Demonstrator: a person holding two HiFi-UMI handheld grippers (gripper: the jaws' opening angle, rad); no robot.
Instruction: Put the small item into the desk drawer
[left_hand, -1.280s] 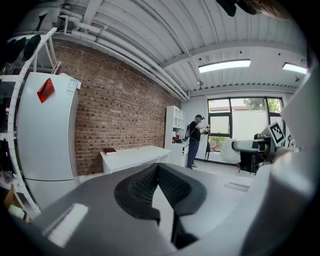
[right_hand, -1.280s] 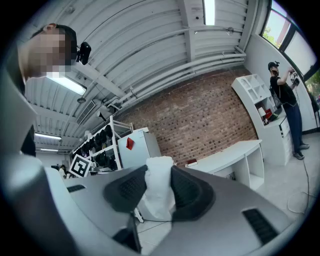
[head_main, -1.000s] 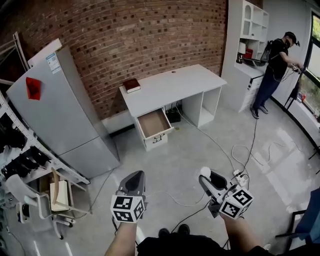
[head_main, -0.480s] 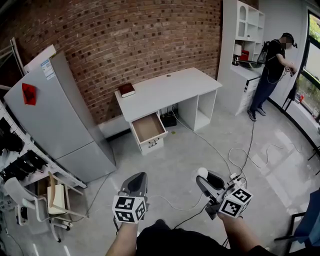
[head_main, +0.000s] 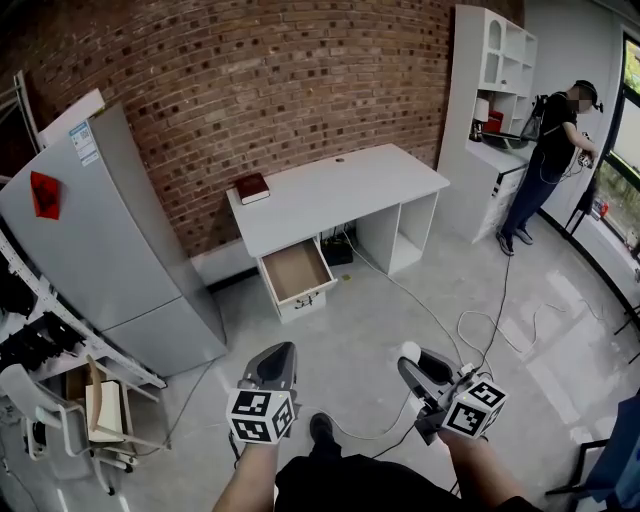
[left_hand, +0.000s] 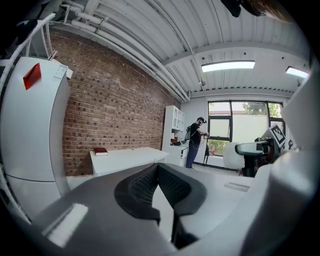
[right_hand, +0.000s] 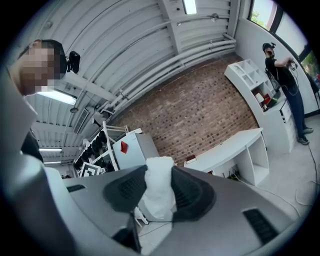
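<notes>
A white desk (head_main: 340, 188) stands against the brick wall, and its low drawer (head_main: 297, 272) is pulled open and looks empty. My right gripper (head_main: 412, 362) is held out over the floor, well short of the desk, and is shut on a small white item (head_main: 409, 351). In the right gripper view that soft white item (right_hand: 159, 195) sits squeezed between the dark pads (right_hand: 192, 192). My left gripper (head_main: 274, 366) hangs beside it, shut with nothing in it; in its own view the pads (left_hand: 172, 185) meet at the tips.
A grey fridge (head_main: 100, 240) stands left of the desk, with a rack and chair (head_main: 60, 400) nearer me. A red book (head_main: 250, 187) lies on the desk. Cables (head_main: 480, 330) trail over the floor. A person (head_main: 555, 150) works at the white shelf unit (head_main: 490, 70) on the right.
The view has shifted as I step toward the desk, and a shoe now shows below the grippers. Both grippers keep their pose, the right one still holding the white item.
</notes>
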